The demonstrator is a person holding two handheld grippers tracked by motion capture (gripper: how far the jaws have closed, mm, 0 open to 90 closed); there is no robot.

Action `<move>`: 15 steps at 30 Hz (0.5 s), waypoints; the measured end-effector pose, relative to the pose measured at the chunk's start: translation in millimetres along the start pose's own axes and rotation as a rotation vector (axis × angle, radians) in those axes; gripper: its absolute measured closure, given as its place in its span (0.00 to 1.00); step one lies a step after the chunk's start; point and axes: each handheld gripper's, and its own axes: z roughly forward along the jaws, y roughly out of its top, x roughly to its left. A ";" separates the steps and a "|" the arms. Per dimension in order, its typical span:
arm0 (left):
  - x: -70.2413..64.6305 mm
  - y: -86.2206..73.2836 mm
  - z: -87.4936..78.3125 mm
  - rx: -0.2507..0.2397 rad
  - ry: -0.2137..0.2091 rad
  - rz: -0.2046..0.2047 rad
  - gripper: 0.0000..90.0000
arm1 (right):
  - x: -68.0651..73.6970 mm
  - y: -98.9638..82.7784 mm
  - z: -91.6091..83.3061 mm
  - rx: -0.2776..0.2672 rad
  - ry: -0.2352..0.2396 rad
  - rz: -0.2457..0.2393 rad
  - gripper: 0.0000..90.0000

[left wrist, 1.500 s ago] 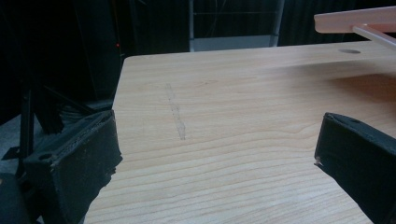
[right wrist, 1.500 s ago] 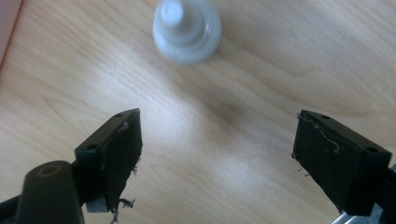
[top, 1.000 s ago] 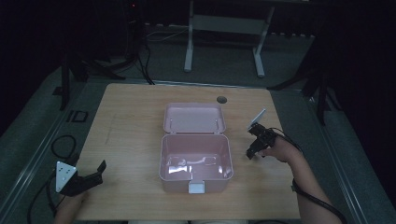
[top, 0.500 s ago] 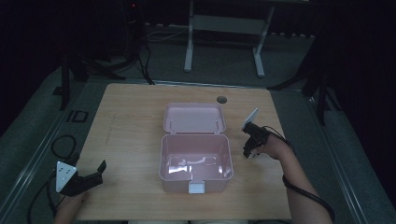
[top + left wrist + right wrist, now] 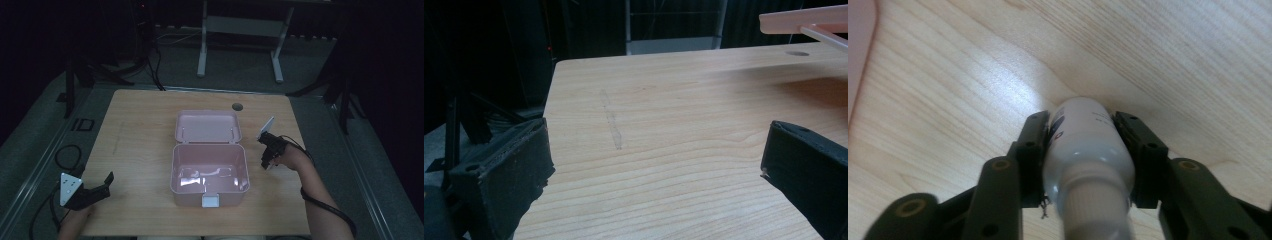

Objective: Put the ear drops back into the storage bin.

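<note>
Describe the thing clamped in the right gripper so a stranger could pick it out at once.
Start at the open pink box mid-table, then look just past its right wall to the right gripper. Between its black jaws sits a small white bottle with a white ribbed cap, the one white, rounded object there.

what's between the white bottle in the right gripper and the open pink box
Nothing visible. The right gripper is shut on the white bottle just right of the pink box, with bare wooden table between them. The box's lid is folded back, so its top is open.
</note>
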 end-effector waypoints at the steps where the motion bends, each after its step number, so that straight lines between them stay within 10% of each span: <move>1: 0.0 0.0 0.0 -0.001 -0.002 0.001 0.00 | 1.4 -1.7 -1.6 0.003 0.005 -0.033 0.66; 15: 0.0 0.1 0.3 0.003 -0.001 0.002 0.00 | 17.7 -21.8 -6.3 0.024 -0.061 -0.277 0.66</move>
